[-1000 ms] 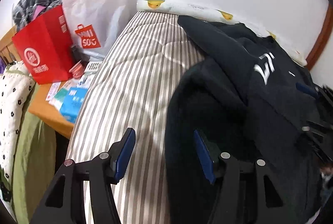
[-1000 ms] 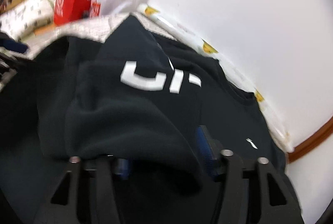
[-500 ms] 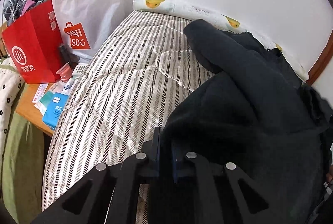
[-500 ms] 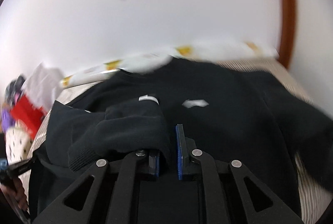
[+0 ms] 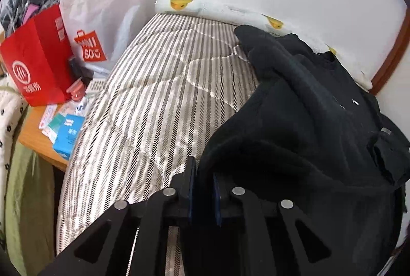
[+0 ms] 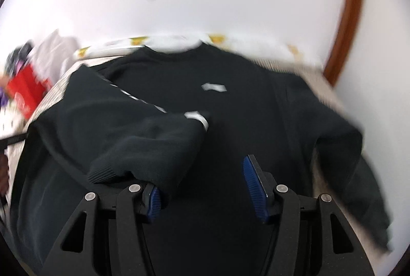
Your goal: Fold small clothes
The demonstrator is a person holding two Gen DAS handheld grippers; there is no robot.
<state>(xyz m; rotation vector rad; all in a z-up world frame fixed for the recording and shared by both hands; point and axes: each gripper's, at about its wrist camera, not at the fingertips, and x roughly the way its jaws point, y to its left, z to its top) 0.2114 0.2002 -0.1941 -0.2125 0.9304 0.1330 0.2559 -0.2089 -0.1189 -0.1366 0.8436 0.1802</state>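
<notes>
Two wrist views, both close over the bed

My left view looks down along the striped bed [image 5: 159,101] toward the wall from its left side; my right view faces the wall squarely. Both share the black sweatshirt [image 5: 302,137] [image 6: 230,101], red bag [image 5: 38,58] [image 6: 25,91] and duck-print roll [image 5: 217,9] [image 6: 174,41].

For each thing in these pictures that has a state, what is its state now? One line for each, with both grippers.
Black sweatshirt: lying on the bed, one sleeve folded across its front.
Left gripper: shut on the sweatshirt's edge.
Right gripper: open, jaws just opened; the sleeve cuff lies loose by one pad.
Red paper bag: upright, clothes inside.
White plastic bag: upright.
</notes>
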